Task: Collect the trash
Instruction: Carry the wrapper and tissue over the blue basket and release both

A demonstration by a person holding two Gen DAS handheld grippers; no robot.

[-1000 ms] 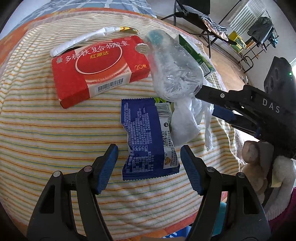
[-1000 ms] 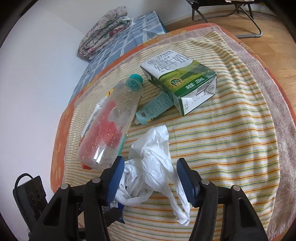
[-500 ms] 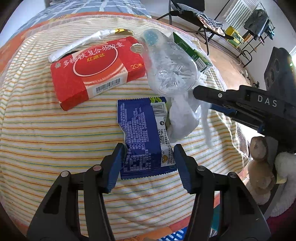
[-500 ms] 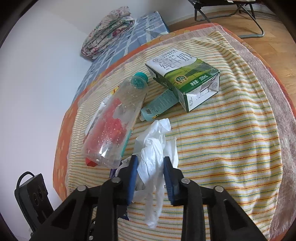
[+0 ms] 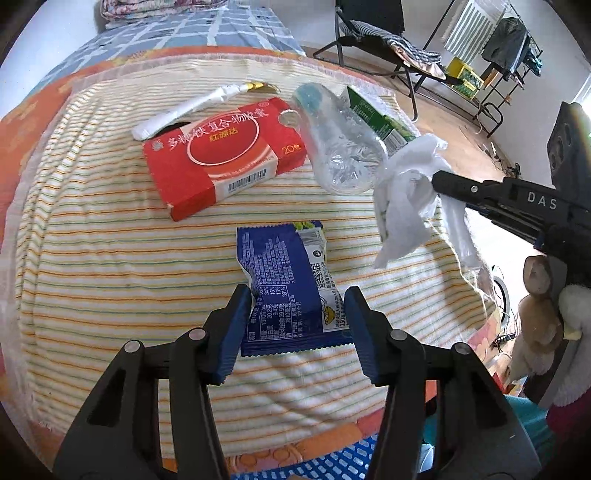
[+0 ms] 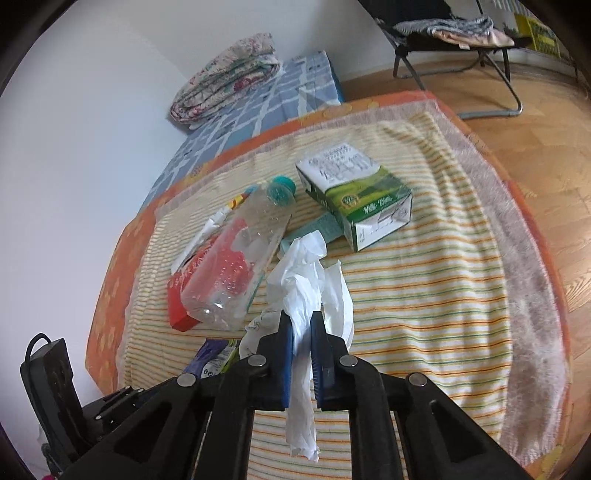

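Trash lies on a striped towel (image 5: 92, 258). My left gripper (image 5: 298, 295) is open, its blue pads on either side of a flat blue snack wrapper (image 5: 286, 284). My right gripper (image 6: 302, 325) is shut on a crumpled white plastic bag (image 6: 306, 273) and holds it lifted off the towel; the bag also shows in the left wrist view (image 5: 406, 199). A red medicine box (image 5: 221, 158), a clear plastic bottle (image 5: 340, 151) with a teal cap, a green milk carton (image 6: 358, 203) and a white tube (image 5: 192, 107) lie further back.
The towel covers a low orange-edged mattress (image 6: 107, 280). A folded quilt (image 6: 229, 74) lies on the blue checked sheet behind. A folding chair (image 6: 454, 33) stands on the wood floor. A blue basket (image 5: 332, 461) shows below the mattress edge.
My right gripper closed on the white plastic bag and lifted it off the towel. My left gripper moved forward over the blue wrapper and its jaws narrowed.
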